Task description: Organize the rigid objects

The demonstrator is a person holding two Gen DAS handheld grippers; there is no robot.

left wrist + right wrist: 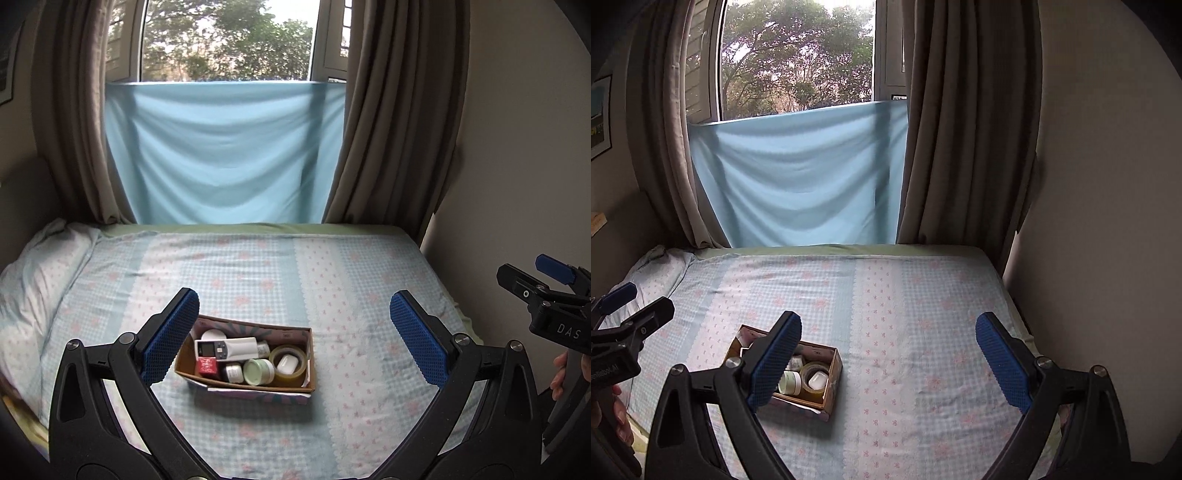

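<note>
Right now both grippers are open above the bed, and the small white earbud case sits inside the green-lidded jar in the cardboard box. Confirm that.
Not quite. The small white earbud case sits inside the ring of the yellowish tape roll, not the green-lidded jar, which lies beside it in the cardboard box. The left wrist view shows it. Both the left gripper and right gripper are open above the bed.

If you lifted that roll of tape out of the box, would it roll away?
Probably not while flat: the tape roll lies on its side in the cardboard box. Stood on edge, it could roll. It looks rigid, and a white case inside its ring might spill out.
</note>
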